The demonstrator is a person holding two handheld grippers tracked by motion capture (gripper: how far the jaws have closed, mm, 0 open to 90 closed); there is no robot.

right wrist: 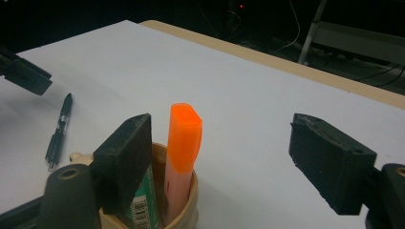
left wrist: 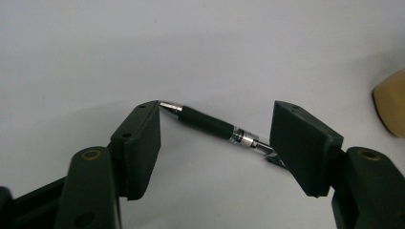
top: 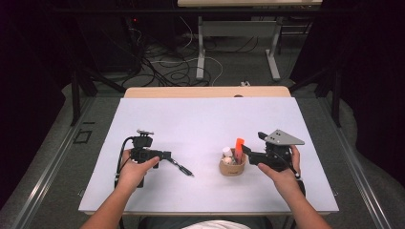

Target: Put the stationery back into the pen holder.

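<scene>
A black pen (top: 180,167) lies on the white sheet (top: 200,119), slanting toward the near right. My left gripper (top: 167,156) sits low at the pen's left end. In the left gripper view the pen (left wrist: 215,128) lies between the spread jaws, with neither pad pressing on it; my left gripper (left wrist: 215,117) is open. A small tan cup (top: 232,165) holds an upright orange highlighter (top: 239,145) and some pale items. My right gripper (top: 253,142) stands open just right of the cup. In its own view my right gripper (right wrist: 222,125) has one jaw by the cup's rim (right wrist: 190,206) beside the highlighter (right wrist: 184,143), the other jaw far off.
The sheet covers a wooden table whose far edge (top: 207,91) shows bare wood. Beyond it stand metal desk legs (top: 201,52) and tangled cables on the floor. The cup's side (left wrist: 392,102) shows at the right of the left gripper view.
</scene>
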